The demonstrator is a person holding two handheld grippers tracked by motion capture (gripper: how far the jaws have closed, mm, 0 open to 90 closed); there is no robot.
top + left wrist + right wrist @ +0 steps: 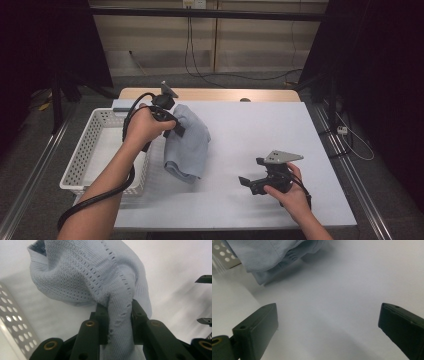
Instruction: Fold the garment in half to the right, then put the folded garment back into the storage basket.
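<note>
Pale blue knitted garment (187,142), bunched near the table's (260,135) left edge beside the white perforated basket (95,145), pinched at its upper fold by left gripper (172,125); right gripper (252,172), jaws wide and empty, well apart near the front edge.

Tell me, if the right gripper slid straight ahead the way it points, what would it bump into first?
Probably the light blue knitted cloth. The right gripper has open jaws aimed across bare white table toward it, and the white basket sits just behind; depth is hard to judge.
</note>
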